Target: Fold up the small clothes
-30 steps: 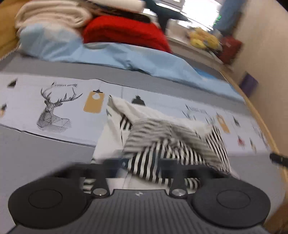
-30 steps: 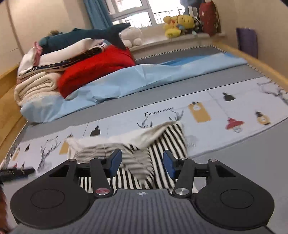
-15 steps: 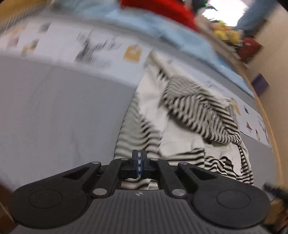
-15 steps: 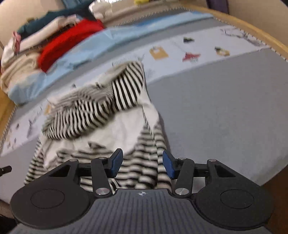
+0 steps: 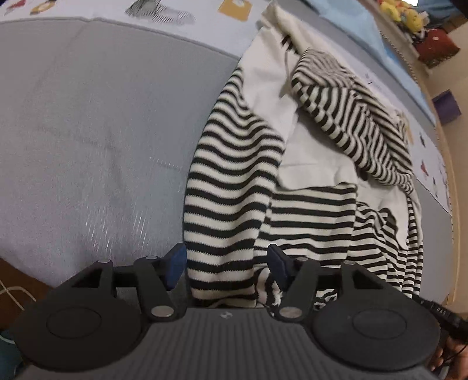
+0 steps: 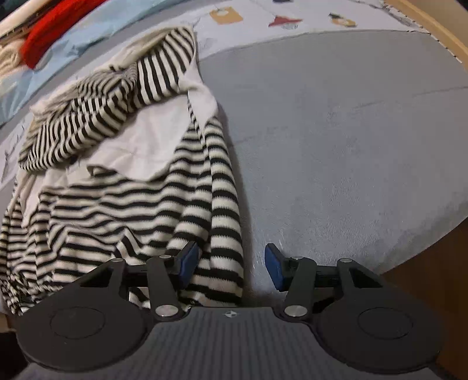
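**Operator:** State of the left gripper (image 5: 225, 264)?

**Technician:** Its jaws are opening. Half a second ago they were pressed together at the near hem of the striped top (image 5: 292, 181); now the blue pads (image 5: 175, 264) stand apart, with the near end of the left sleeve (image 5: 231, 187) lying loose between them. Neither pad presses the cloth, so the hem has been let go.

**Operator:** And the right gripper (image 6: 231, 264)?

**Technician:** Spread, about as wide as in both earlier views. The near end of the right sleeve (image 6: 222, 210) sits against the inner pad (image 6: 188, 263); the other pad stands over bare grey mattress (image 6: 336, 146). Nothing is pinched.

**Operator:** Where is the top now?

**Technician:** One second ago it hung bunched in front of both cameras, above the printed sheet (image 5: 87, 8). Now it lies spread on the grey mattress, hem toward the grippers, both sleeves running down its outer edges. A striped part, probably the hood (image 5: 351, 117), is heaped at the far end on the white lining.

**Operator:** Meaning for the task?

**Technician:** In my judgement the lay-out step is complete and folding has not begun. The body is wrinkled near the hem, and the heaped far end may need flattening first. Each gripper is placed at a sleeve, so folding the sleeves inward looks the likely next step.
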Motion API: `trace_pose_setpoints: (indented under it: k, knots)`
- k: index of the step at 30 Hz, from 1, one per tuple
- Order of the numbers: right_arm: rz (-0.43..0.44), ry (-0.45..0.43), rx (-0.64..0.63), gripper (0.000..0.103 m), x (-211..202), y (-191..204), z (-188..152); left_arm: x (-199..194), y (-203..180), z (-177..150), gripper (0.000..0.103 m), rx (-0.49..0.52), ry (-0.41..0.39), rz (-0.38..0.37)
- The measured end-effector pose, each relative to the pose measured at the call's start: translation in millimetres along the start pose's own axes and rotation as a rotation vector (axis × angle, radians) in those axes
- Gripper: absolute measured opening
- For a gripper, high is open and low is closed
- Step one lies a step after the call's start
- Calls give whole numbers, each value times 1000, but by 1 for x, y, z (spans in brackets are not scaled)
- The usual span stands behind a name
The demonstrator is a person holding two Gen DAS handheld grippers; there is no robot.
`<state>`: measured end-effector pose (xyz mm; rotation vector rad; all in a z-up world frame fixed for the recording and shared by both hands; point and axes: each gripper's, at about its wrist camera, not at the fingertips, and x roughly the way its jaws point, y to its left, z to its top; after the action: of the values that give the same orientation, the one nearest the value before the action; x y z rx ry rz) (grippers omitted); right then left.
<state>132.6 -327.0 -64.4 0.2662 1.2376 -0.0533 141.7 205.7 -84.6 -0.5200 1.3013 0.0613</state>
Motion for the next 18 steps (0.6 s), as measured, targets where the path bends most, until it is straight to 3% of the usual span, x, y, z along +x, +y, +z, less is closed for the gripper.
trace_pose_setpoints:
  k: [5,11,13,15,17,18]
  knots:
    - [-45,90,-58,53,17,8,-5,10,1,0,67,-15,43,20]
    - [-59,86,-87,53,19,14,-5,21,-3,-1,66,3,75,49]
    - [-46,72,-85,43,17,15,-5,25,-5,-2,65,15,85,67]
    - [-21,62,-82,13,16,14,-3,30,-7,-4,55,25,91,85]
    - [-7,51,-78,3,15,14,-2,32,-10,-7,24,41,89,75]
    - [-5,40,-76,2,13,14,-2,31,-12,-9,15,52,84,59]
